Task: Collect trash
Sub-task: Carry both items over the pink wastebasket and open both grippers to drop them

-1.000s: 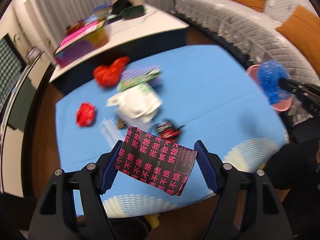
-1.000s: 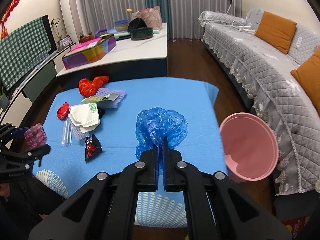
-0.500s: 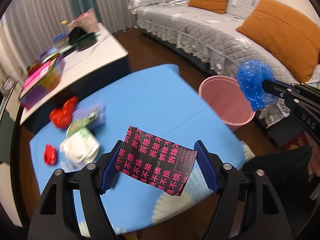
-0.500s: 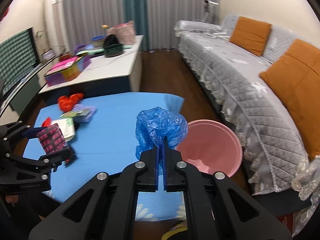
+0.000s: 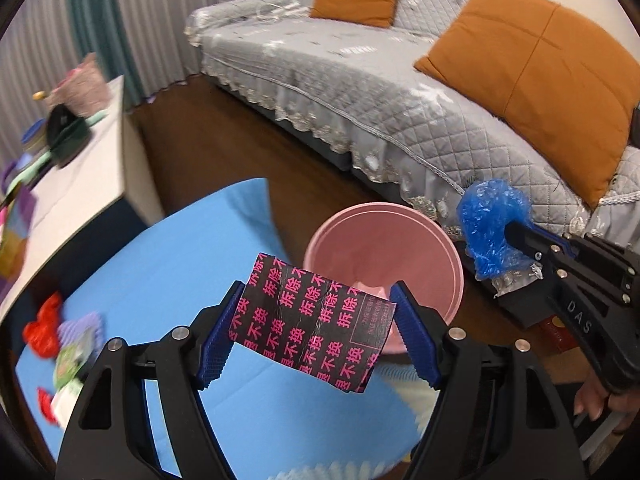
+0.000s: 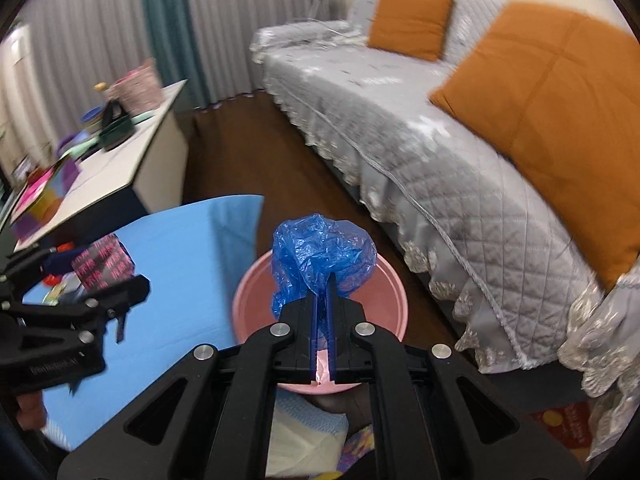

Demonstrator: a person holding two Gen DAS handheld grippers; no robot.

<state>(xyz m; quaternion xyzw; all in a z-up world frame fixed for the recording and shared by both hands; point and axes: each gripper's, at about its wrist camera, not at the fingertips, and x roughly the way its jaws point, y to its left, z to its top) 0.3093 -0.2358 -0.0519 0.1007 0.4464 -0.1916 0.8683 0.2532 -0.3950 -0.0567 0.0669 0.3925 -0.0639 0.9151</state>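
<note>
A grey quilted sofa (image 5: 400,92) with 2 orange cushions (image 5: 536,68) runs along the far side of the room, above a dark wood floor (image 5: 224,148). A white side table (image 5: 60,184) stands at the left, loaded with bags and boxes (too blurred to name). The counter (image 5: 168,264), covered in blue, fills the lower left of the left wrist view, and leftover scraps, among them a red crumpled bag (image 5: 42,330), lie near its left edge. Just off the counter's right edge stands the pink bin (image 5: 448,248) on the floor.

The left gripper (image 5: 314,326) is spread about as wide as the black wrapper (image 5: 312,320) printed with pink characters, which is pinched between its 2 blue pads and hangs over the gap between counter and bin rim. The right gripper (image 6: 323,280) is closed tight on a crumpled blue plastic bag (image 6: 320,256), held above the bin; from the left wrist view that bag (image 5: 490,228) sits just right of the bin's rim.
</note>
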